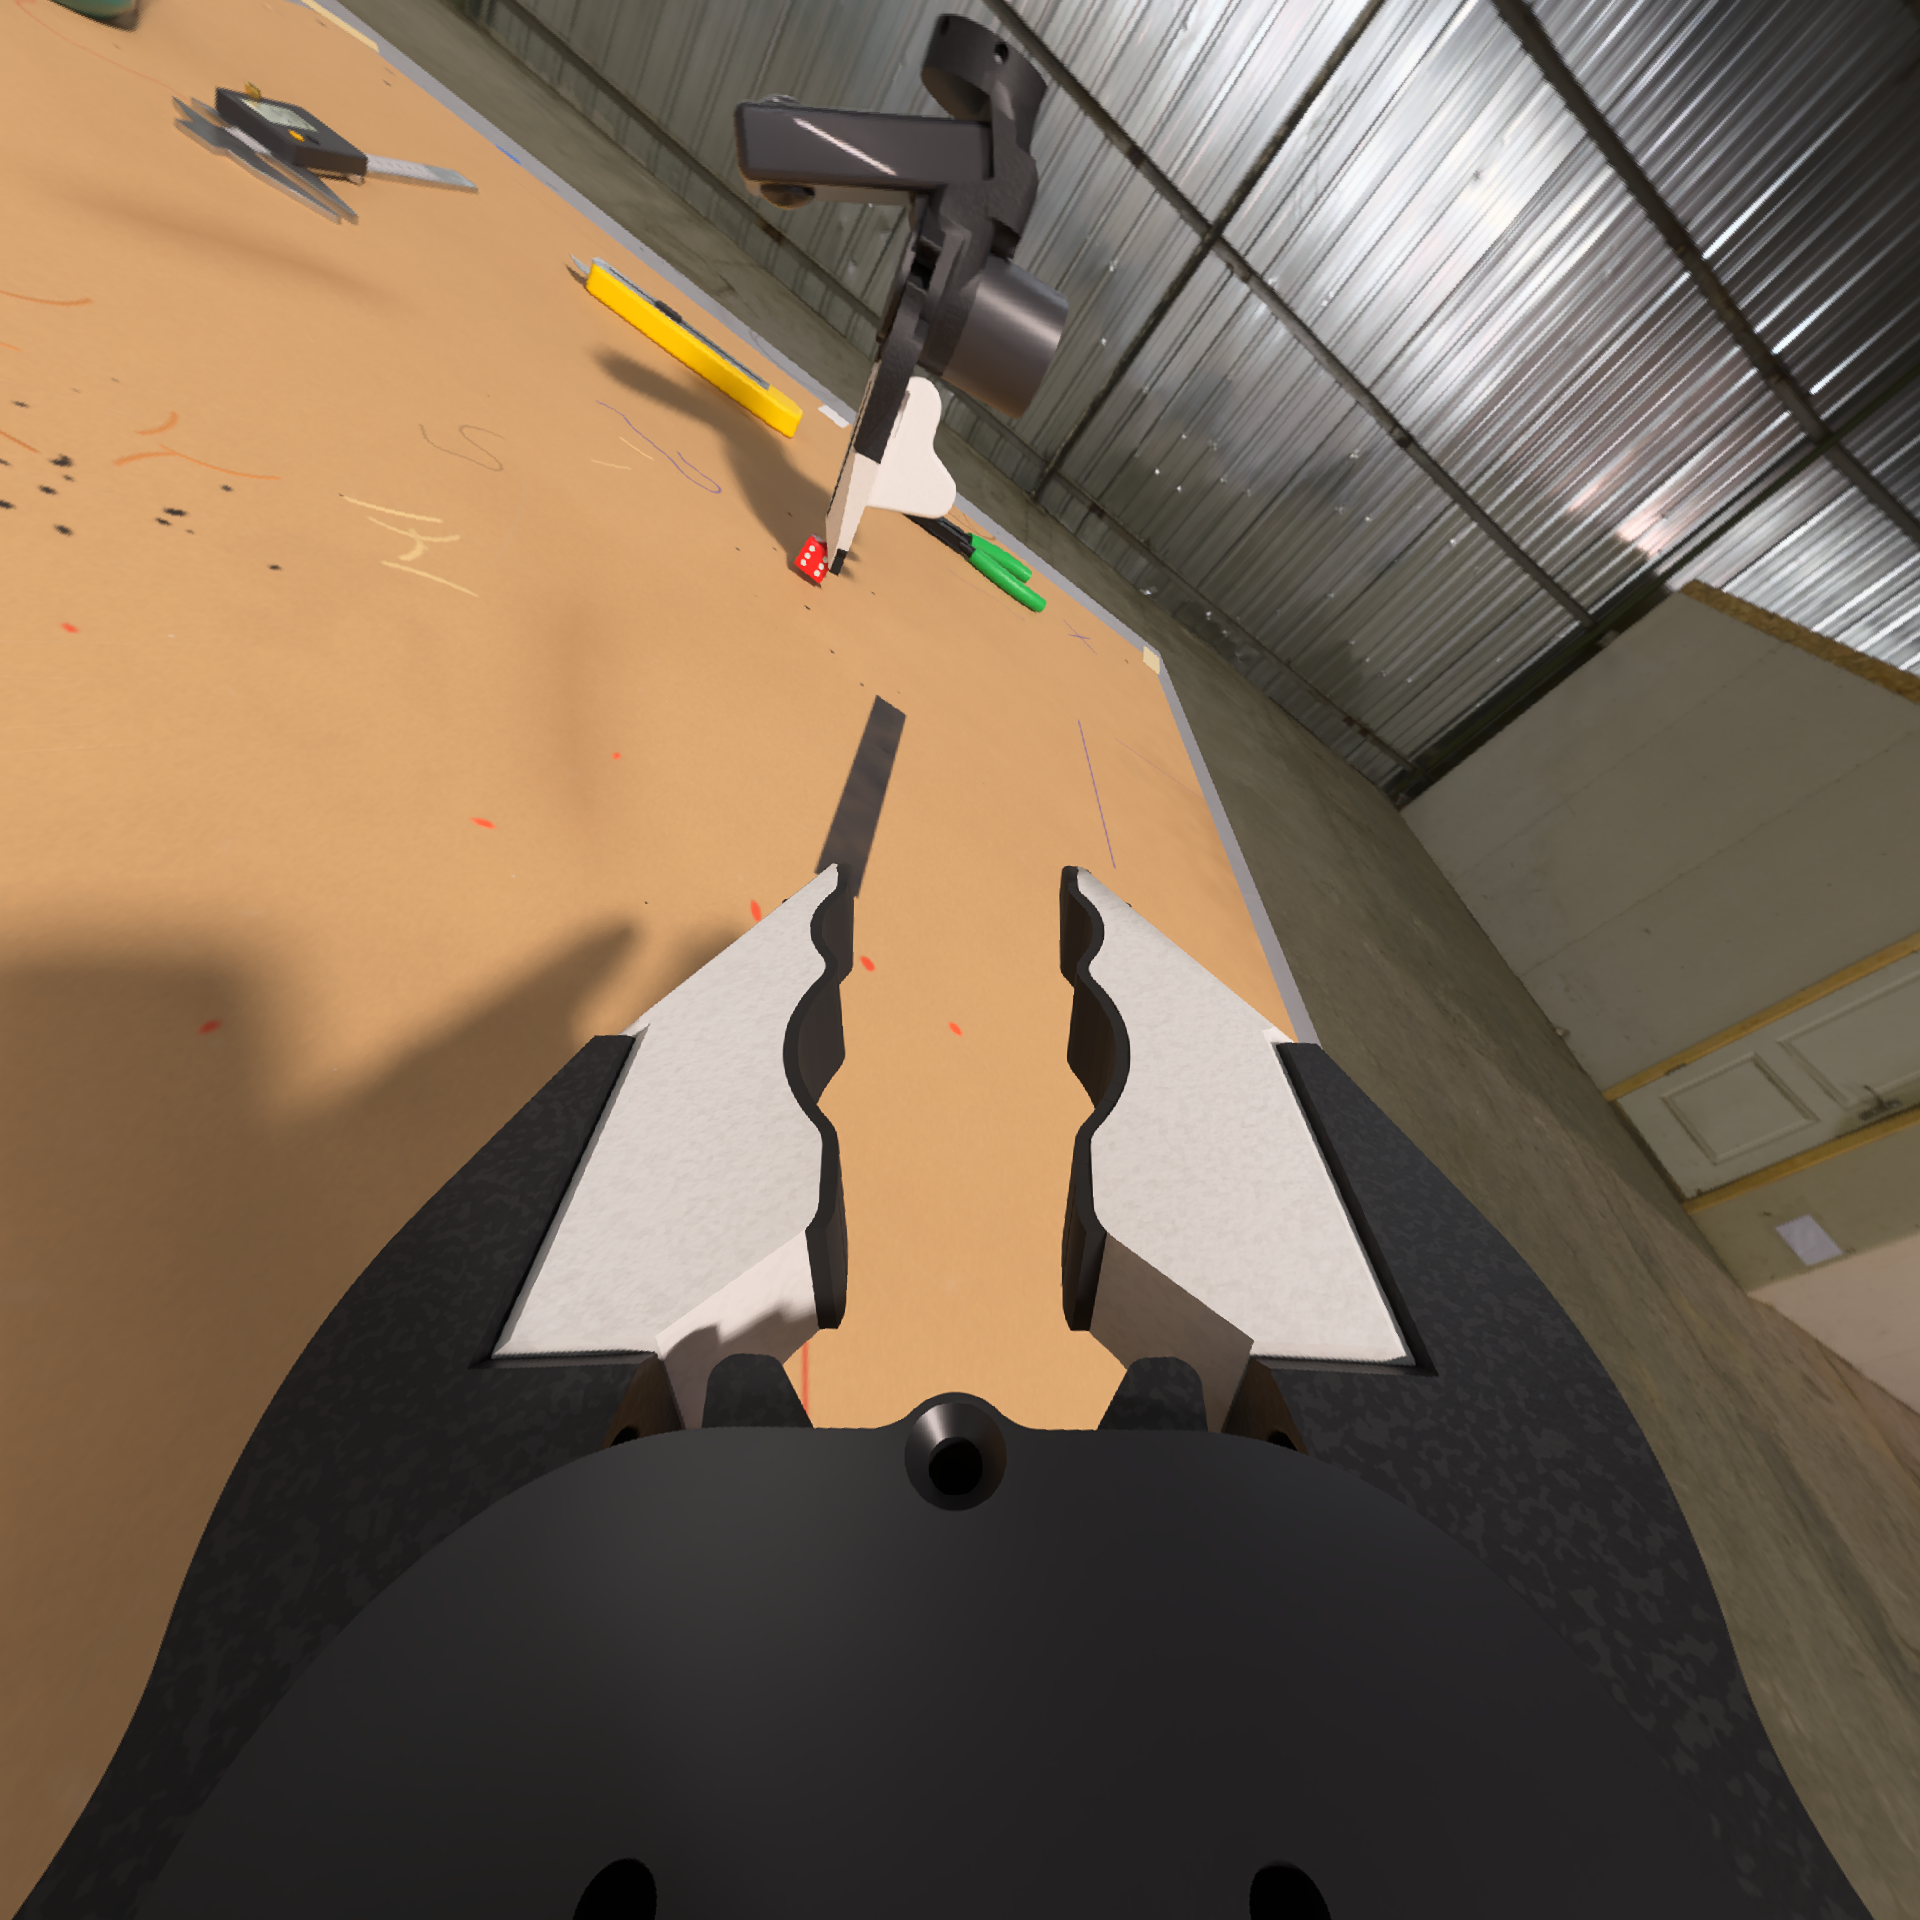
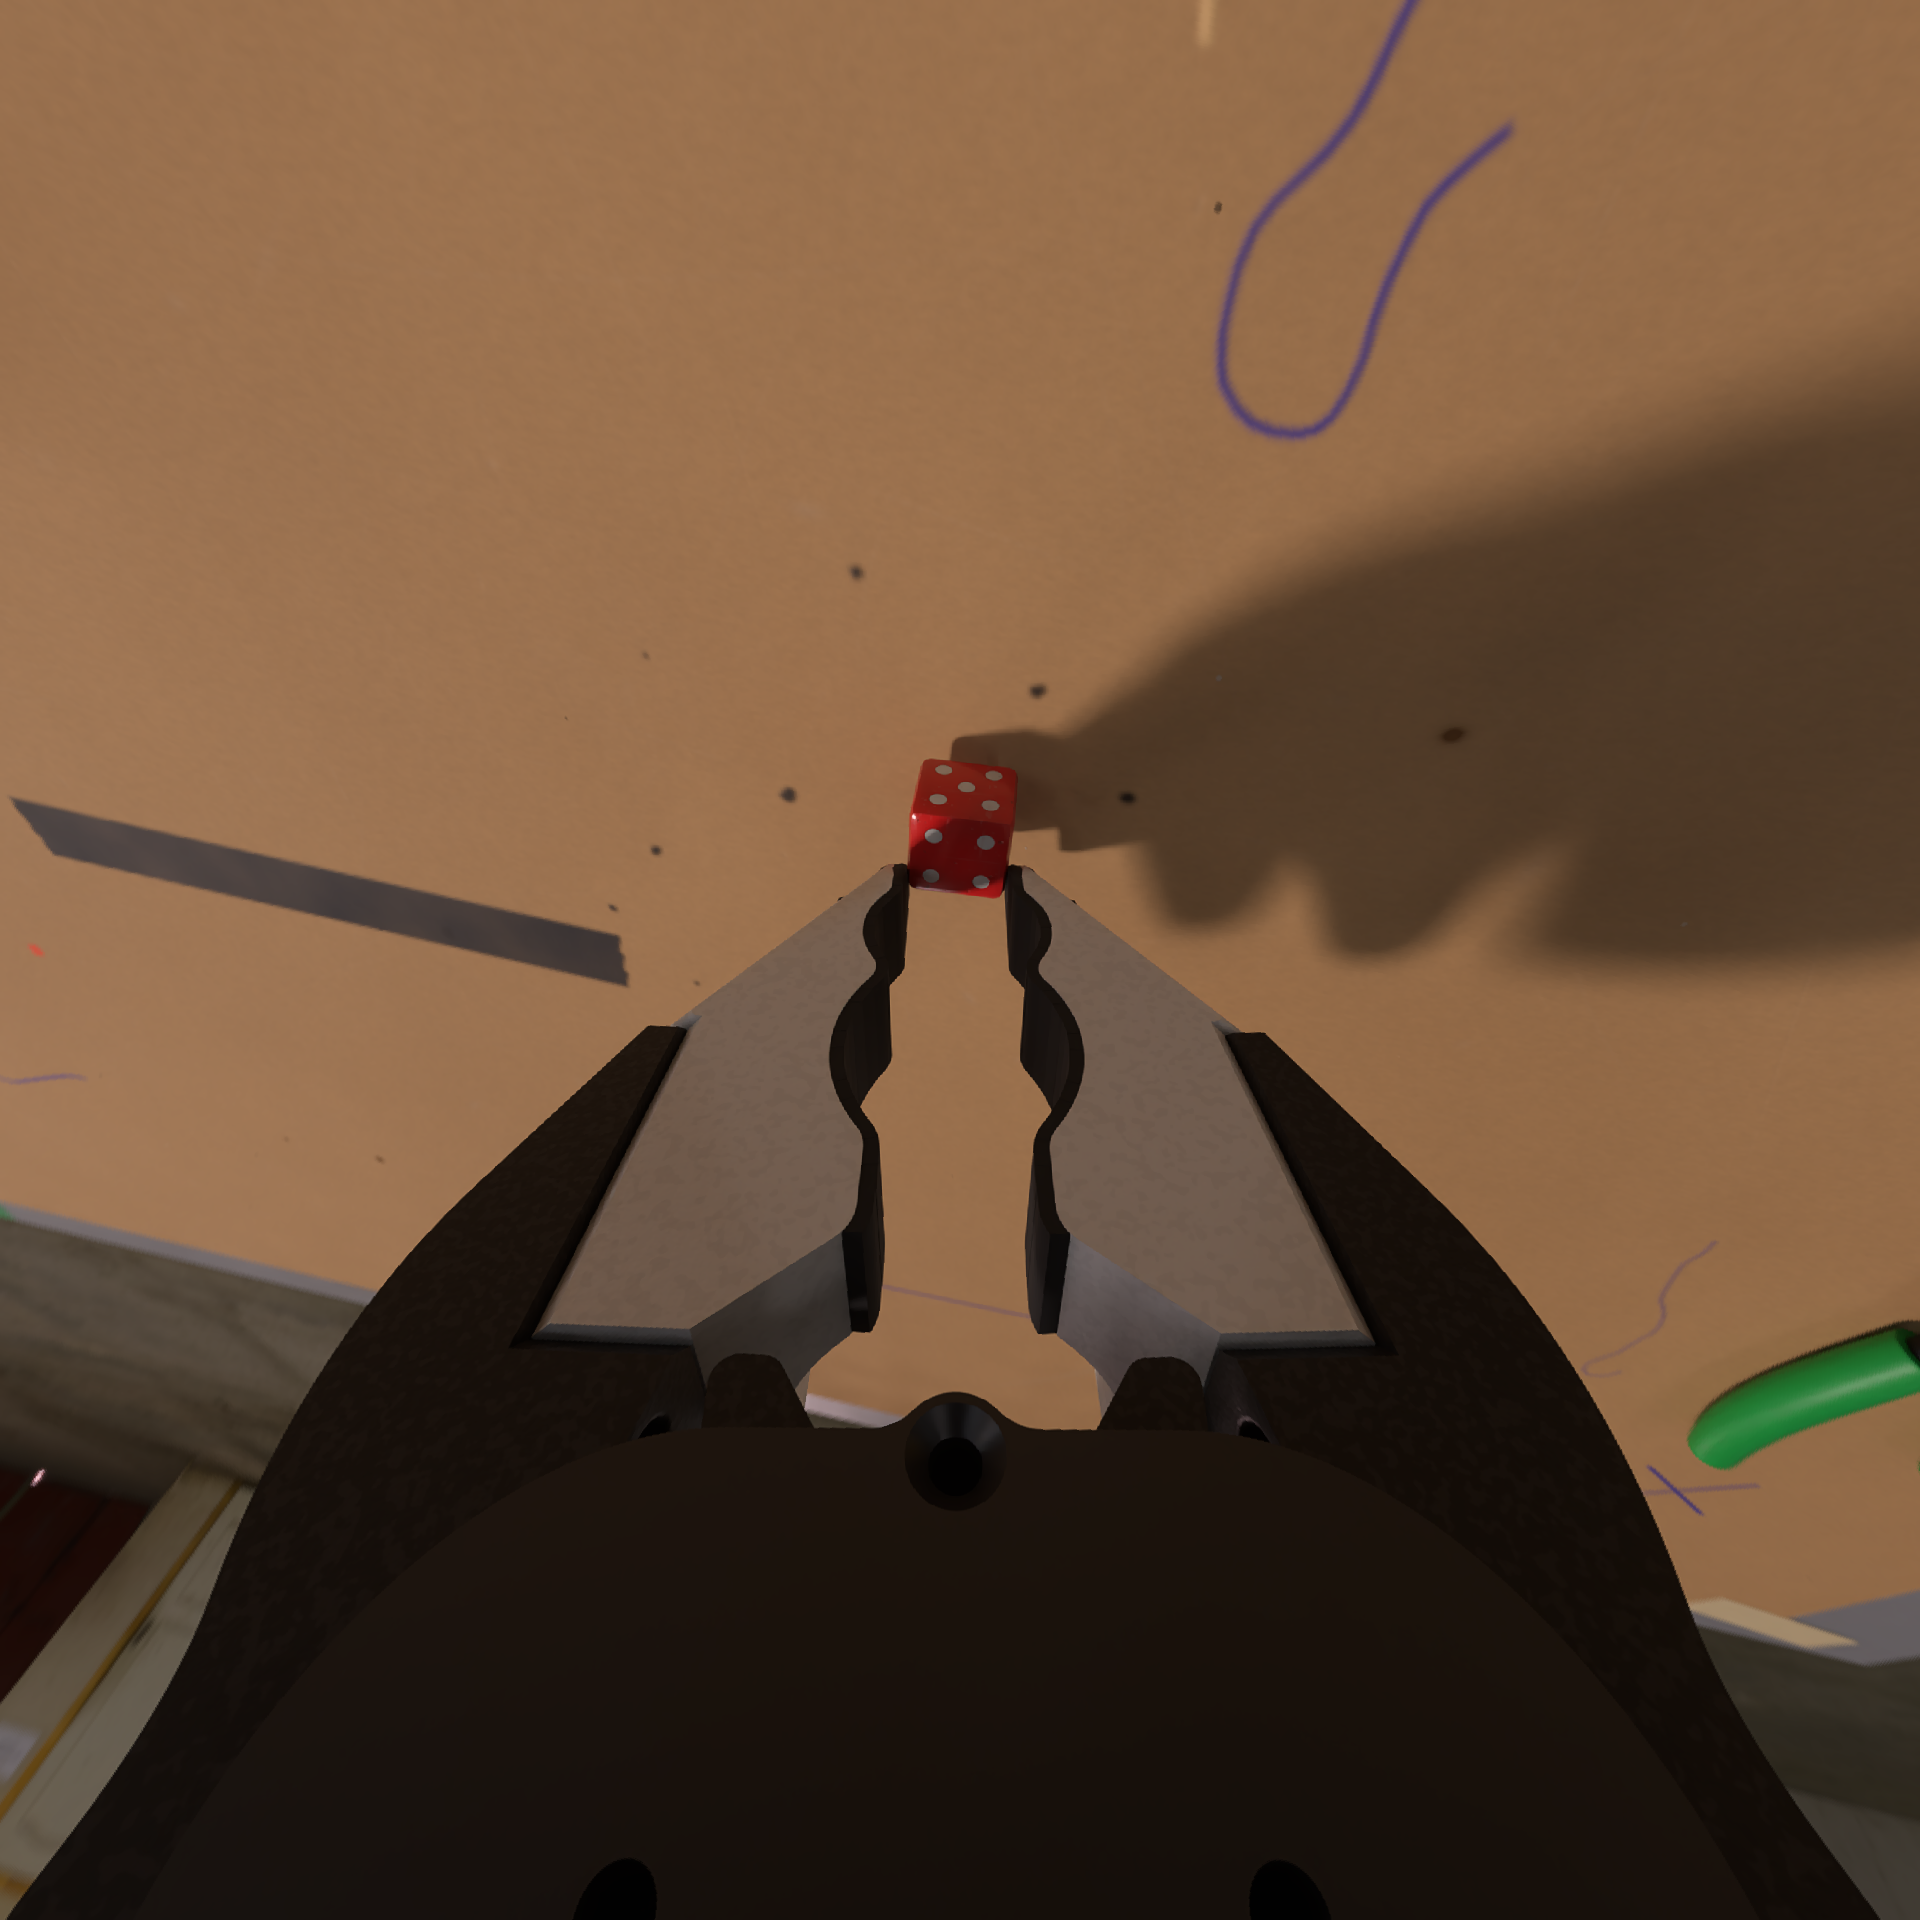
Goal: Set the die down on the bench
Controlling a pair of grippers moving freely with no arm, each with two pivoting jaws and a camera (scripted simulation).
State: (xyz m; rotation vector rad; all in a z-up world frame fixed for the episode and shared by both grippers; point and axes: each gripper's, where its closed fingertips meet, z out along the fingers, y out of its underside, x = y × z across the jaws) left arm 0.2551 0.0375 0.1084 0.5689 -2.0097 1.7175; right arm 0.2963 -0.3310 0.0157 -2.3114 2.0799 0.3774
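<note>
The red die (image 2: 961, 828) with white pips sits between the fingertips of my right gripper (image 2: 957, 881), which is shut on its near end. The die is at or just above the tan bench (image 2: 520, 416); its shadow touches it. In the left wrist view the right gripper (image 1: 837, 564) points steeply down at the bench, with the die (image 1: 811, 559) at its tip. My left gripper (image 1: 958, 883) is open and empty, low over the bench (image 1: 312, 675), well short of the die.
A grey tape strip (image 1: 862, 795) lies ahead of the left gripper and shows in the right wrist view (image 2: 332, 894). Green-handled pliers (image 1: 1003, 571) lie beside the die. A yellow utility knife (image 1: 691, 348) and a digital caliper (image 1: 301, 140) lie farther off. The bench edge (image 1: 1226, 810) runs on the right.
</note>
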